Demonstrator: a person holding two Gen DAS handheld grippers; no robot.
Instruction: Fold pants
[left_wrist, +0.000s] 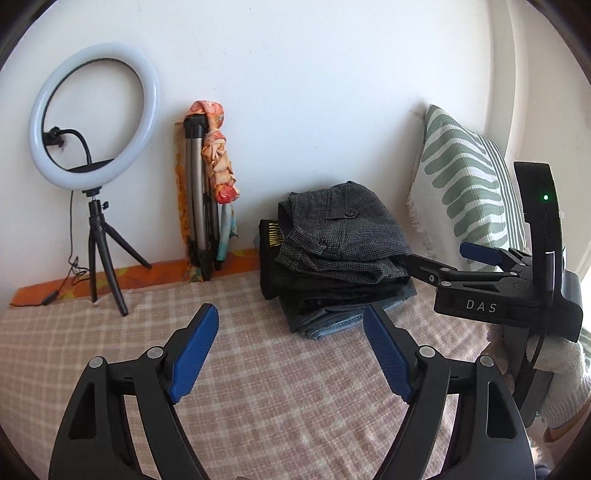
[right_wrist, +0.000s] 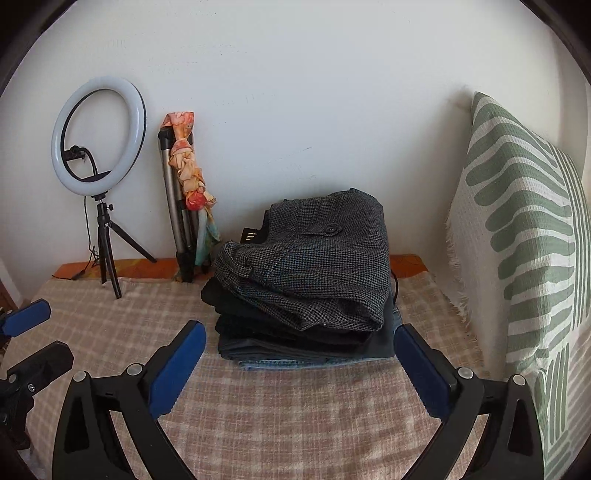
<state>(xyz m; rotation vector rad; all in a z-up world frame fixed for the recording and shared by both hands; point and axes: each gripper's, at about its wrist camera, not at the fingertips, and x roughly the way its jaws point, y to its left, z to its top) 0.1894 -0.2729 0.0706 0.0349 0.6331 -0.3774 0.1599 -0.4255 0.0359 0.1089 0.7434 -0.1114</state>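
Two claws are yours here, and both stand wide with nothing between their blue pads. Your left claw (left_wrist: 290, 352) hangs over the plaid blanket (left_wrist: 258, 398), its arms cut off by the bottom edge of the left wrist view. Your right claw (right_wrist: 299, 363) also hangs over the blanket, its spread fingertips just short of the near edge of the stack of folded pants (right_wrist: 303, 280).

From the left wrist view your gloved right hand (left_wrist: 561, 373) shows only in part at the right edge. From the right wrist view only the tips of the left claw reach in at the left edge.

Further back, the stack rests on the blanket with grey tweed pants (right_wrist: 317, 258) on top, a buttoned pocket flap facing up. Dark layers lie under them and a denim edge (right_wrist: 295, 360) shows at the bottom; you cannot count the garments. A black piece with gold marks (left_wrist: 271, 236) is mostly hidden behind the stack.

A green-patterned pillow (right_wrist: 524, 229) leans at the right. Against the wall stand a ring light (left_wrist: 94, 110) on a small tripod and a folded tripod (left_wrist: 195, 199) wrapped in an orange scarf (left_wrist: 218, 155).
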